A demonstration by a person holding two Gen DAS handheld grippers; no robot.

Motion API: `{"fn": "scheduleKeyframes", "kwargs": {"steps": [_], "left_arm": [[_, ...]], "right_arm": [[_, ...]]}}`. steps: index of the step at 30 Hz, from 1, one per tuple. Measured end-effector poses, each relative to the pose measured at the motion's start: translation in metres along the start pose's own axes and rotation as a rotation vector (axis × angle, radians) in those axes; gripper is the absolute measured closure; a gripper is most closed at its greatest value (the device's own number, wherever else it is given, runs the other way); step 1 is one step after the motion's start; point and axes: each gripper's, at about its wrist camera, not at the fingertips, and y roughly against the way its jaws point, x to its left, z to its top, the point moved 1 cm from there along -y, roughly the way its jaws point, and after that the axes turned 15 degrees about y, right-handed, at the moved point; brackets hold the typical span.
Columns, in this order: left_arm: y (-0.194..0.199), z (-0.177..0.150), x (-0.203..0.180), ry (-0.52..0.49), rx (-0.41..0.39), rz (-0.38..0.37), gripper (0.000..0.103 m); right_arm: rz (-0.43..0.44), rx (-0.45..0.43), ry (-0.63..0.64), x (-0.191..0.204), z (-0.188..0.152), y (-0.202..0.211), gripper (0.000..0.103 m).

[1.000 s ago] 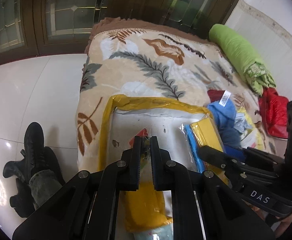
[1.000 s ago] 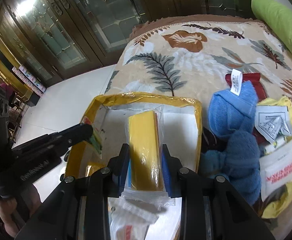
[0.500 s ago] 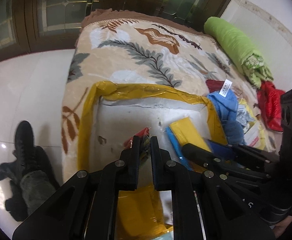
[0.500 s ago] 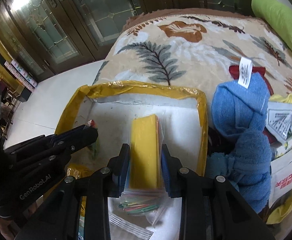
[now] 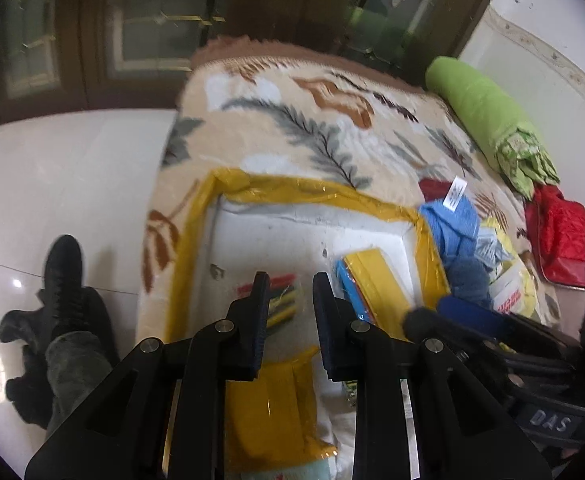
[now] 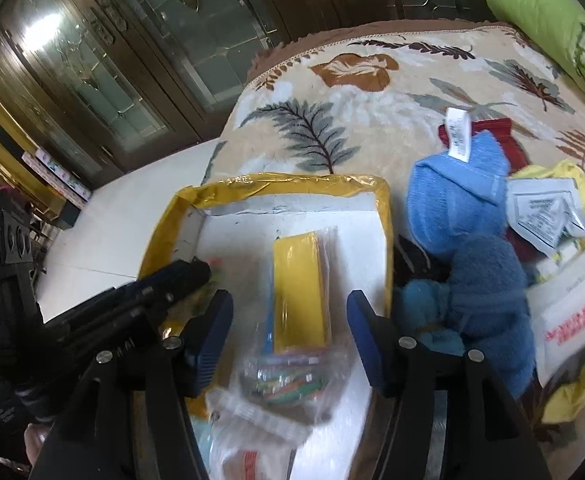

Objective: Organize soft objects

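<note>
Hovering over the yellow-taped foam box (image 6: pixel 384 216), my right gripper (image 6: pixel 288 336) is spread wide, clear of the plastic-wrapped yellow sponge (image 6: pixel 298 292) lying by its right wall; my left gripper (image 5: pixel 288 300) gapes above blurred colored sticks (image 5: pixel 282 300).

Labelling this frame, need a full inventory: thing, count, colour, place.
box: 1, white with yellow-taped rim, on bed
yellow pack: 1, yellow and blue in clear wrap, in box
small bag: 1, clear, coloured bits, near end of box
blue towels: pile, blue, right of box
red bag: 1, red, far right
green bolster: 1, green, by wall
blanket: 1, beige leaf print, on bed
left tongs: open, over box
right tongs: open, around yellow pack
</note>
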Motion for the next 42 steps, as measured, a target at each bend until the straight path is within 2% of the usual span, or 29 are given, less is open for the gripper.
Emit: {"fn": "scheduleKeyframes", "kwargs": {"steps": [3,7,12,18,21,25,35,39,42], "left_arm": [[0.022,-0.008,-0.005,0.005,-0.021,0.058,0.081],[0.054,-0.027,-0.007,0.019,-0.027,0.096,0.081],[0.090,-0.051,-0.007,0.058,-0.031,0.078,0.081],[0.122,-0.068,-0.024,0.018,-0.078,0.103,0.081],[0.134,-0.073,-0.030,0.021,-0.076,0.075,0.081],[0.146,-0.077,-0.034,0.017,-0.057,0.052,0.081],[0.176,-0.073,-0.022,0.039,-0.088,0.027,0.081],[0.175,-0.072,-0.019,0.047,-0.082,0.017,0.081],[0.169,-0.073,-0.010,0.065,-0.063,0.013,0.081]], "right_arm": [[-0.012,-0.020,0.020,0.005,-0.007,0.027,0.043],[-0.044,-0.019,0.021,0.000,-0.026,0.059,0.043],[-0.089,0.005,0.015,-0.010,-0.055,0.082,0.042],[-0.116,0.021,-0.006,-0.014,-0.081,0.101,0.042],[-0.140,0.025,-0.017,-0.018,-0.086,0.108,0.042],[-0.167,0.038,-0.024,-0.022,-0.090,0.111,0.042],[-0.199,0.084,-0.034,-0.026,-0.091,0.091,0.042],[-0.195,0.086,-0.028,-0.027,-0.090,0.082,0.042],[-0.189,0.104,-0.084,-0.040,-0.095,0.071,0.042]]}}
